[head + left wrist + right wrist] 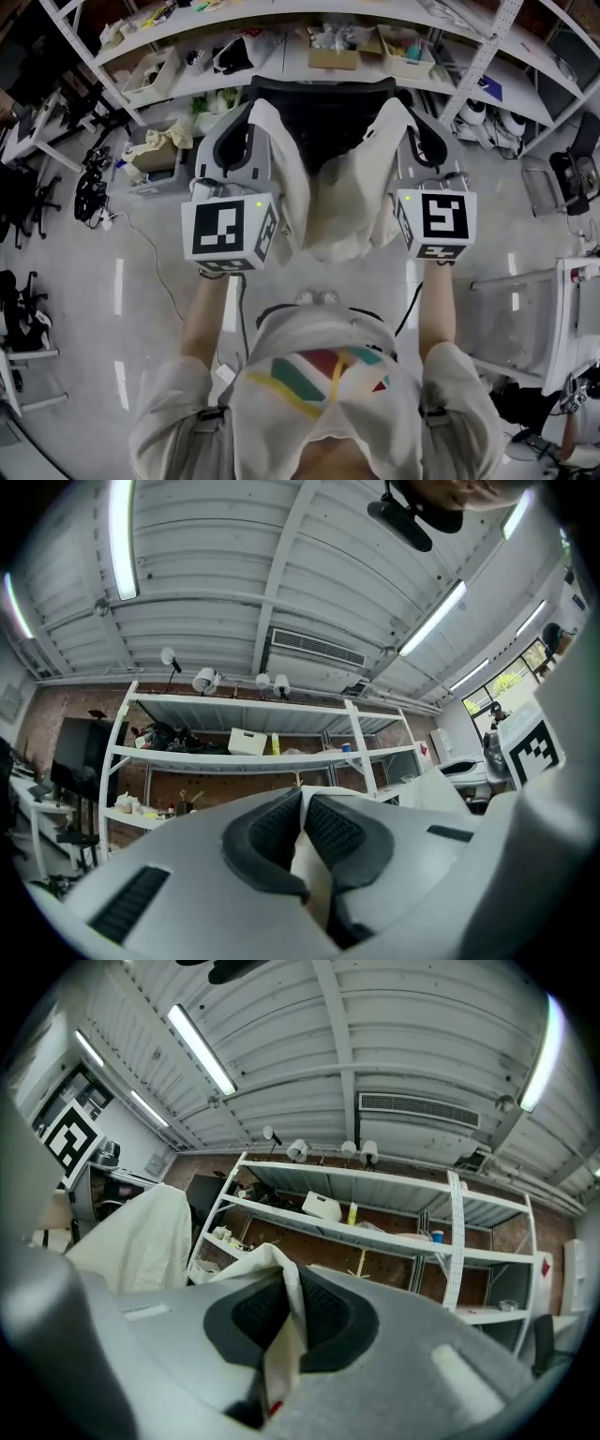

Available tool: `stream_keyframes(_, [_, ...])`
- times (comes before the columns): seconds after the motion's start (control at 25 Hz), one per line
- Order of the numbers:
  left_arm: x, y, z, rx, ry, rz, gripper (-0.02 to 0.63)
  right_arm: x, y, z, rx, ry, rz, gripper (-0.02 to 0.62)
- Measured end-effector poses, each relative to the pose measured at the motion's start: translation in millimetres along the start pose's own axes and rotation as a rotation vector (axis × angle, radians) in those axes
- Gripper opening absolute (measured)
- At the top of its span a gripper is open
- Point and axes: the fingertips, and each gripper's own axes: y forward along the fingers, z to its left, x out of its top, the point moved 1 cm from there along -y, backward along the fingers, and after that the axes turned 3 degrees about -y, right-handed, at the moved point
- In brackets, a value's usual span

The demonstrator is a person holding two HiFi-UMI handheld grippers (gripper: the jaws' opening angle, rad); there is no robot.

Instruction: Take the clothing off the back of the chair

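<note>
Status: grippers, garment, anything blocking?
Both shut on garment: left gripper, right gripper. Garment sags between them, before the chair; whether clear of it, can't tell. No obstruction seen.

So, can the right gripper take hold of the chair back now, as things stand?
Probably not. The right gripper has its jaws shut on the cream garment, which hangs in front of the black chair.

Left gripper [253, 120], centre-left: jaws clamped on clothing [333, 220]. Right gripper [412, 122], centre-right: same. Left forearm [208, 319], right forearm [439, 309]: extended, parallel, lower frame.
</note>
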Motion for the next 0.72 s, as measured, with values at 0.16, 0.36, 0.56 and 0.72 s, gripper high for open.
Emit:
stream_keyframes(0.16, [-36.9, -12.9, -3.9, 0.032, -0.038, 0.040, 0.015, -38.8, -4.0, 20.4, 0.004, 0.047, 0.075, 0.014])
stream_keyframes(0.36, [-75.2, -21.9, -11.5, 0.054, -0.062, 0.105, 0.014, -70.9, -13.6, 33.8, -0.002, 0.099, 0.119, 0.014])
stream_keyframes(0.56, [-97.5, -23.9, -11.6, 0.064, -0.083, 0.150, 0.015, -91.7, -24.3, 42.9, 0.008, 0.116, 0.161, 0.014])
stream_keyframes(0.72, [-106.0, -25.5, -11.1, 0.065, -0.094, 0.163, 0.014, -100.7, -30.0, 47.2, 0.014, 0.121, 0.179, 0.014])
